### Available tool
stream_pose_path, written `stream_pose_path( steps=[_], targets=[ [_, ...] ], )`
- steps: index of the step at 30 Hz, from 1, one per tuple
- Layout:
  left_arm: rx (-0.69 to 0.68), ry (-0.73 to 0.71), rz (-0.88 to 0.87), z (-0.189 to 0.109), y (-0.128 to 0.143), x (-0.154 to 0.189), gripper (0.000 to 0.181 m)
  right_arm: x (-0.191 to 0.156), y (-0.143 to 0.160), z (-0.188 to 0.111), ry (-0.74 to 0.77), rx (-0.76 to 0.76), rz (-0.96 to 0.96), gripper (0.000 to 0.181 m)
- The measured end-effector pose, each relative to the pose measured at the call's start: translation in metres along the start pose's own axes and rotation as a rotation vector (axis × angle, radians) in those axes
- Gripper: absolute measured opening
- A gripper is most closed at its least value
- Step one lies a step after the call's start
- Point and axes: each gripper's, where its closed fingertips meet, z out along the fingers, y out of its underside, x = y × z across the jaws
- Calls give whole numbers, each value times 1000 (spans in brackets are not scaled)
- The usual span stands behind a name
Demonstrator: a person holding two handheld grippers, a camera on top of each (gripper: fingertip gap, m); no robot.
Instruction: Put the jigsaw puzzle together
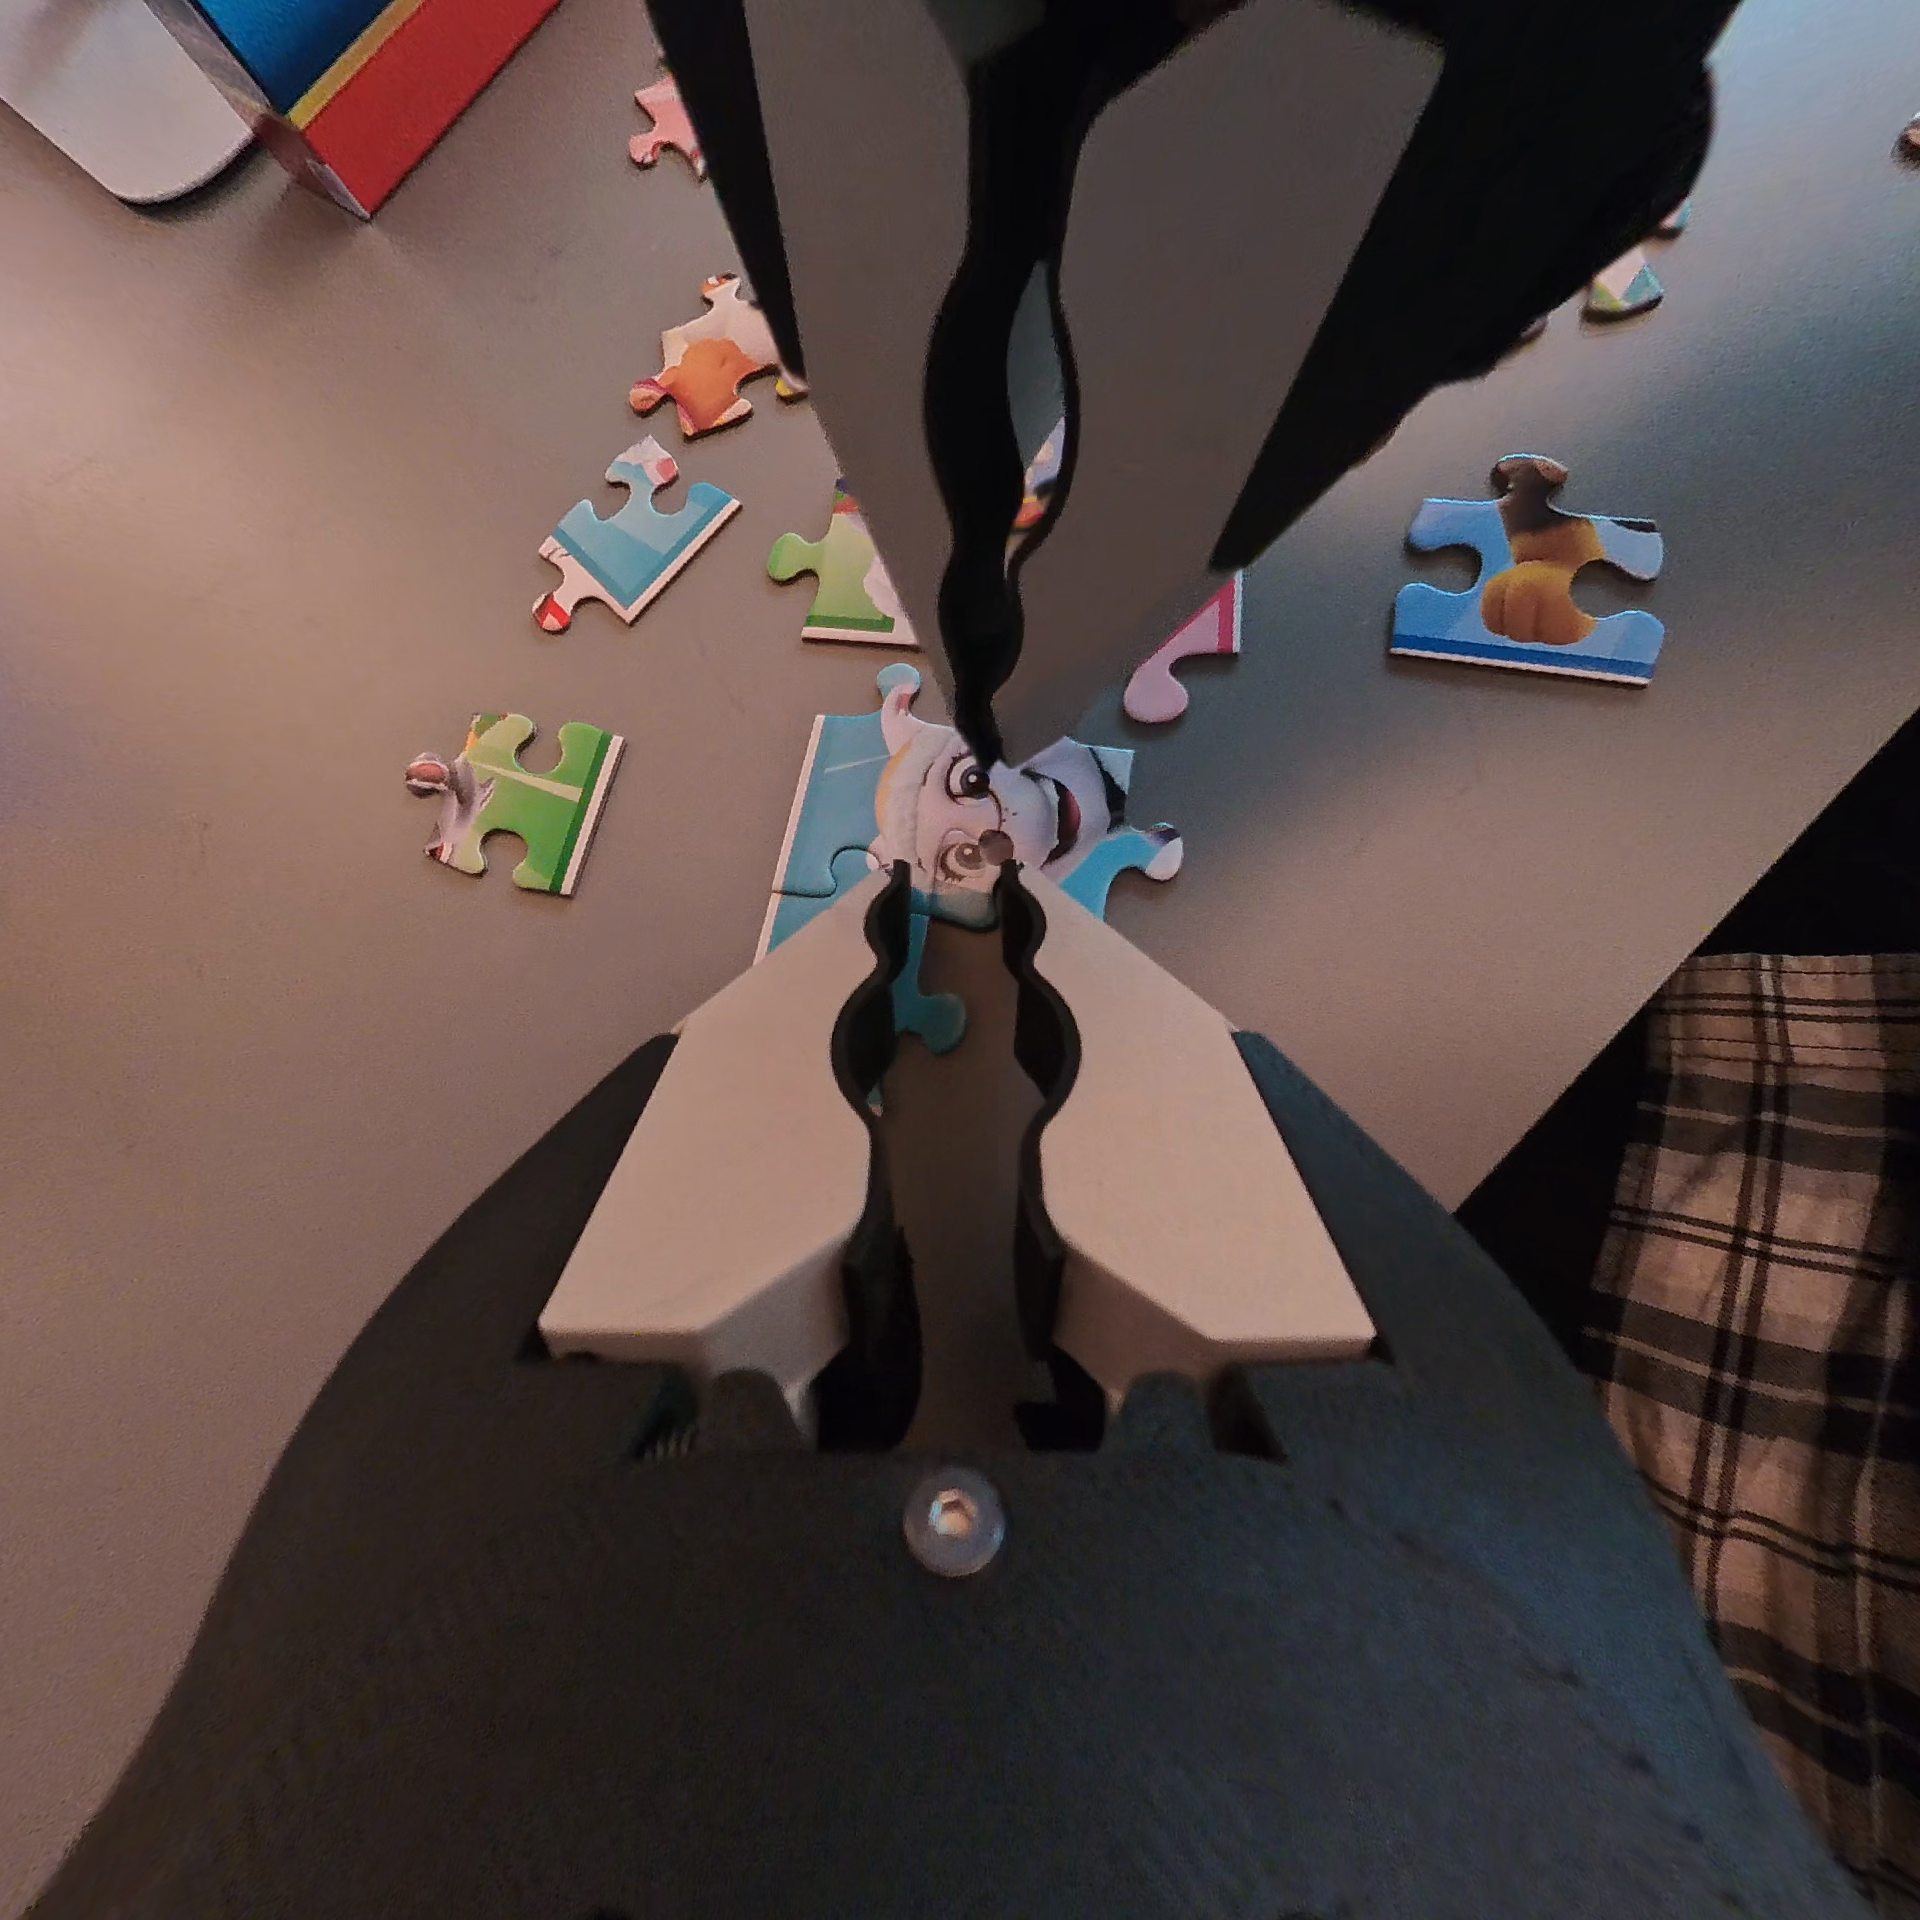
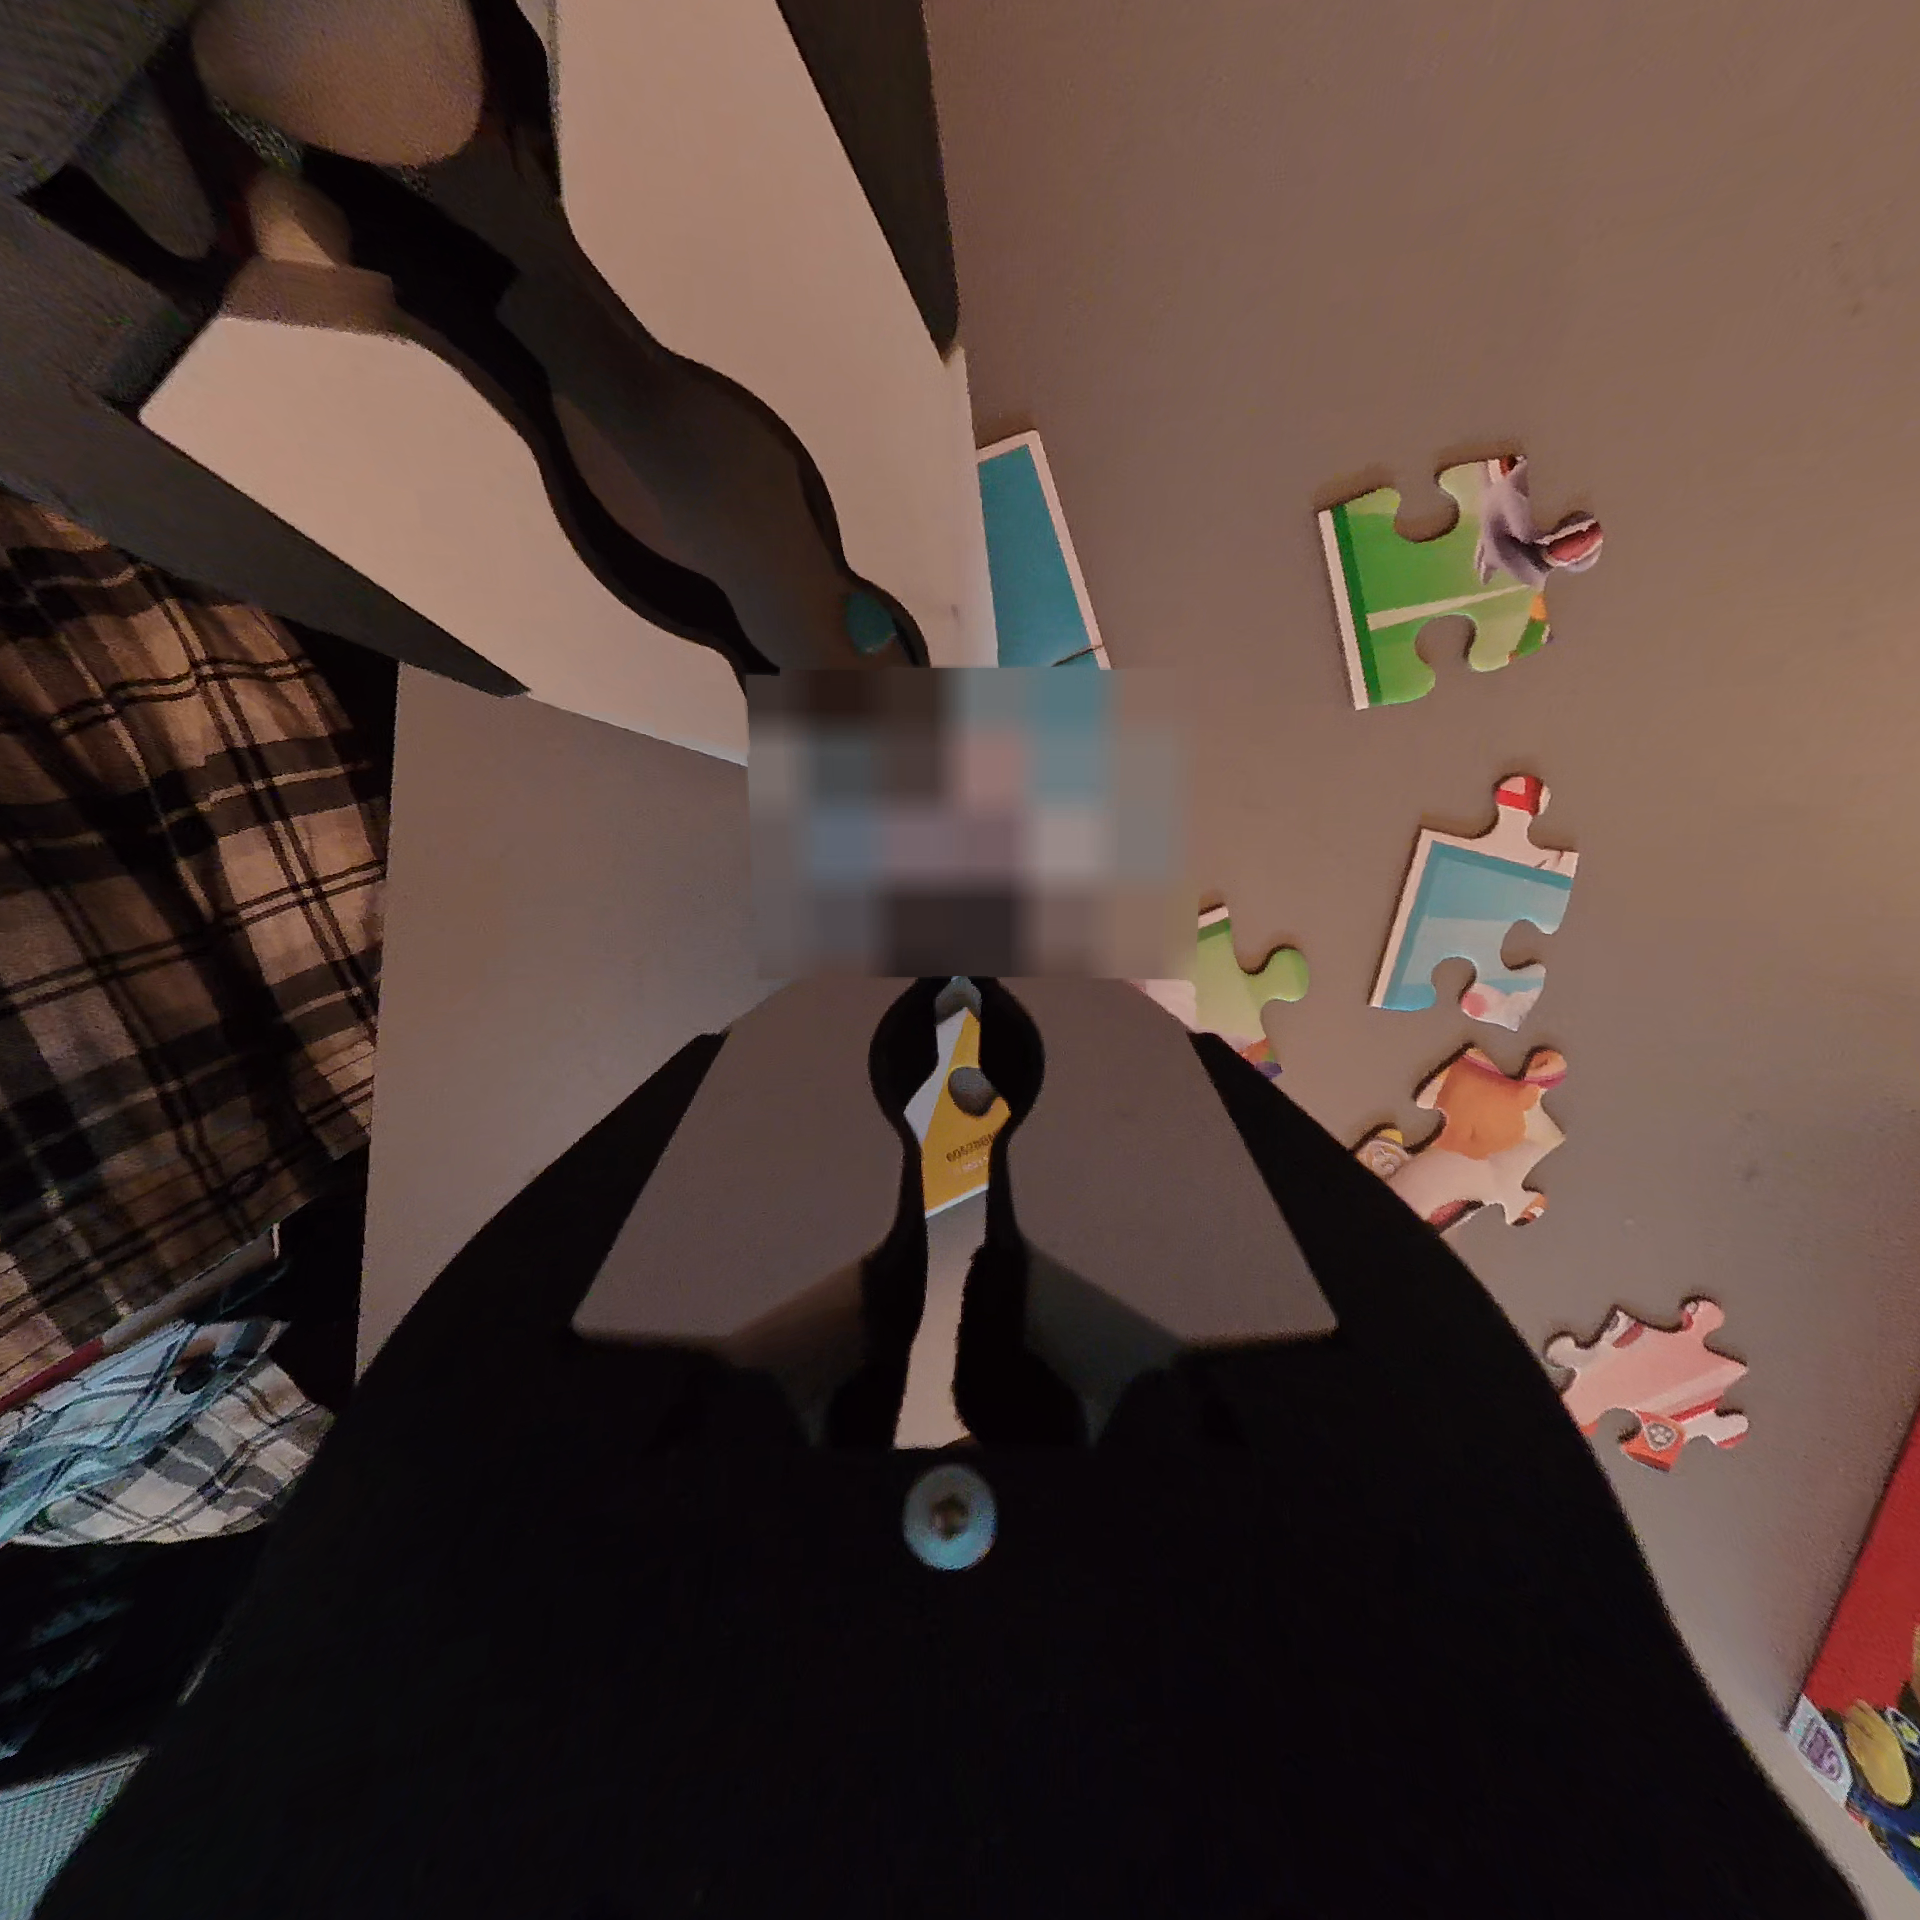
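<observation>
A small joined cluster of blue pieces with a white pup's face [image 1: 914, 810] lies flat on the grey table [image 1: 260, 582]. My left gripper [image 1: 951, 883] hovers over its near side, jaws a little apart and empty. My right gripper [image 1: 985, 746] comes in from the far side with its tips closed together, touching the top of the cluster. In the right wrist view a mosaic patch hides the right gripper's tips [image 2: 956, 987]. A yellow piece [image 2: 956, 1143] lies under its fingers. The cluster's blue edge [image 2: 1034, 561] shows beside the left gripper [image 2: 883, 629].
Loose pieces lie around: green [image 1: 530, 800], blue [image 1: 634, 540], orange pup [image 1: 707, 364], green [image 1: 831, 571], lilac [image 1: 1195, 655], brown pup on blue [image 1: 1527, 582]. A red and blue box [image 1: 416, 94] stands far left. The table edge [image 1: 1558, 1091] and plaid cloth [image 1: 1766, 1351] are at right.
</observation>
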Motion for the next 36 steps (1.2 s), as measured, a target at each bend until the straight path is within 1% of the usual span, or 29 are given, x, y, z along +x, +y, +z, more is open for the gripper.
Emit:
stream_pose_path(
  steps=[2, 6, 10, 13, 14, 15, 18, 20, 23, 24, 27, 28, 29, 36],
  targets=[
    [-2, -3, 14, -1, 0, 0, 18, -1, -1, 4, -13, 3, 6, 0],
    [4, 27, 25, -1, 0, 7, 9, -2, 0, 5, -43, 5, 28, 0],
    [-9, 37, 25, -3, 2, 5, 9, -1, 0, 4, -49, 8, 46, 0],
    [27, 31, -16, -12, 1, -1, 11, 3, -5, -7, -58, 92, 100, 0],
    [24, 23, -25, -14, 4, -4, 13, 6, -3, -12, -40, 105, 114, 0],
    [21, 21, -30, -16, 6, -6, 14, 9, 2, -16, -19, 106, 120, 3],
    [34, 30, -48, -21, 7, -8, 17, 6, 18, -25, 1, 106, 124, 27],
    [27, 33, -55, -20, 9, -8, 20, 1, 30, -24, -6, 89, 128, 43],
    [0, 27, -51, -16, 14, -8, 23, -5, 42, -13, -16, 59, 112, 48],
    [0, 27, -51, -15, 14, -7, 23, -5, 43, -10, -10, 63, 104, 48],
    [6, 35, -53, -14, 12, -2, 22, -2, 44, -12, -1, 80, 108, 36],
    [7, 35, -54, -14, 12, -1, 22, -2, 45, -12, -1, 85, 105, 23],
    [10, 34, -56, -14, 12, 0, 22, -2, 45, -12, -2, 94, 105, 21],
    [17, 29, -63, -15, 10, -1, 22, -7, 57, -17, 21, 83, 107, 20]
  ],
)
